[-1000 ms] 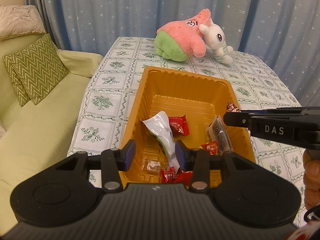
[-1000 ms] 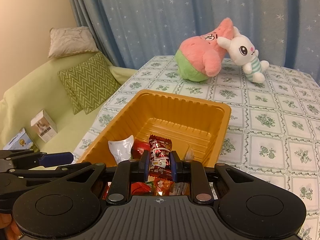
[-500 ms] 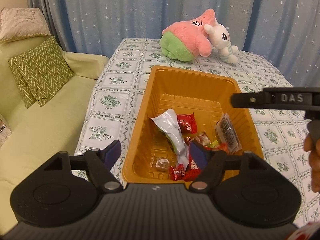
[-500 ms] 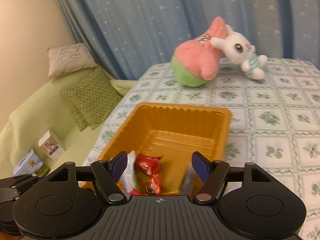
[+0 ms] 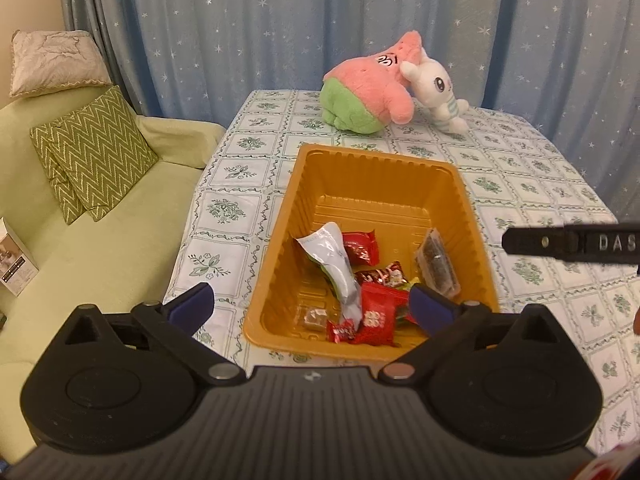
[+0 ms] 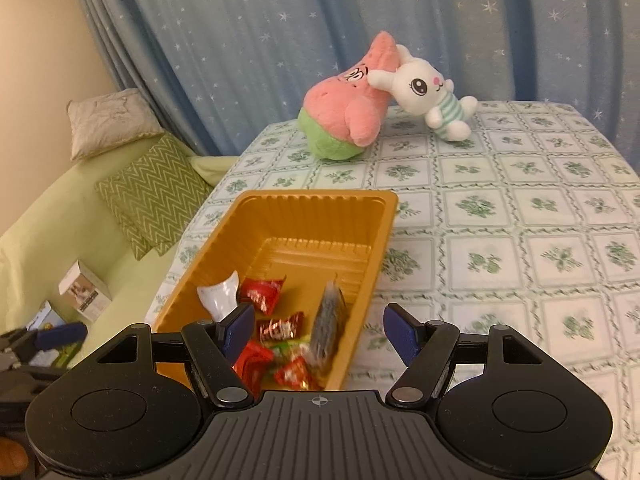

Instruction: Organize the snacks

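the orange tray (image 5: pixel 468 216) held wrapped snacks (image 5: pixel 366 280). the left gripper (image 5: pixel 312 304) was opening, empty; the right gripper (image 6: pixel 320 328) stood apart, empty, both angled downward.

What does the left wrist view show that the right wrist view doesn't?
Only the left wrist view shows the small clear-wrapped brown candy near the tray's front wall. Only the right wrist view shows the blue box beside the sofa. Both show the orange tray of snacks, the pink plush, the white bunny plush and the zigzag cushion.
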`<control>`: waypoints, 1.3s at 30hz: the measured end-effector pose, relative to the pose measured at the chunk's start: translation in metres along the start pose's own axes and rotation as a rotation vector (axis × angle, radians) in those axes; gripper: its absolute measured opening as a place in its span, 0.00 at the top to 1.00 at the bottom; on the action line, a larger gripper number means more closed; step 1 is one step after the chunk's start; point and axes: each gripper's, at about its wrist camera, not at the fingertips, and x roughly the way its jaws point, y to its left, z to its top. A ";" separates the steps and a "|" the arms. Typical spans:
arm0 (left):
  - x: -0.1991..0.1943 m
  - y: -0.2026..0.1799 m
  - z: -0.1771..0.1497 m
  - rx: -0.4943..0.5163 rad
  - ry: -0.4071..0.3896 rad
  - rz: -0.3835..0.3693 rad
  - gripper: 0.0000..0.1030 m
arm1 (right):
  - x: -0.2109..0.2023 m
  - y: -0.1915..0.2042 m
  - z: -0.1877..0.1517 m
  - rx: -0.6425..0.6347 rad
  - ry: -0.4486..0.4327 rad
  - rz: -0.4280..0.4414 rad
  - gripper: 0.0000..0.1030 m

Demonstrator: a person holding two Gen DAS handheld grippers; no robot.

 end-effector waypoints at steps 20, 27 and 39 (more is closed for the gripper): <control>-0.100 -0.028 -0.037 -0.095 -0.035 -0.012 0.00 | -0.100 0.001 -0.055 -0.042 -0.011 -0.091 0.19; -0.127 -0.039 -0.051 -0.117 -0.026 -0.004 0.00 | -0.131 0.005 -0.072 -0.063 -0.044 -0.115 0.18; -0.157 -0.061 -0.061 -0.085 -0.041 0.043 0.00 | -0.169 0.004 -0.089 -0.065 -0.054 -0.107 0.18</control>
